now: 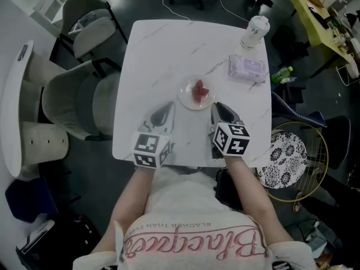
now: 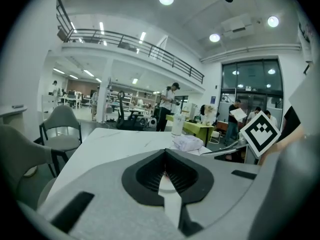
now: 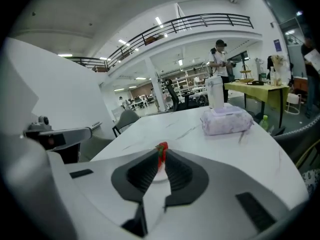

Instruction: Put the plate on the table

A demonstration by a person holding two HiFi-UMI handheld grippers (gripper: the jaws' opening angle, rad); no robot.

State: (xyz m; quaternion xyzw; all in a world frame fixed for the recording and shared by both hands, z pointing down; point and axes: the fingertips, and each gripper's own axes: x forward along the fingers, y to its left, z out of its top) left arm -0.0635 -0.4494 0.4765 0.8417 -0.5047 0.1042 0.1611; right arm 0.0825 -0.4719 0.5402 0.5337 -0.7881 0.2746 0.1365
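A small clear plate (image 1: 188, 98) with red strawberries (image 1: 199, 90) rests on the white marble table (image 1: 157, 55), near its front edge. My left gripper (image 1: 170, 106) lies on the table just left of the plate, its jaws together at the tips (image 2: 165, 156). On the plate's right, my right gripper (image 1: 217, 106) points at the rim. In the right gripper view its jaws (image 3: 159, 165) stand a narrow slit apart. Through the slit show a strawberry (image 3: 161, 153) and the plate (image 3: 159, 176). I see neither pad pressing on the rim.
A purple tissue pack (image 1: 247, 67) and a lidded white cup (image 1: 254, 32) stand at the table's far right. Grey chairs (image 1: 79, 94) crowd the left side. A green bottle (image 1: 281, 73) and a round wire-frame stool (image 1: 292, 157) are on the right.
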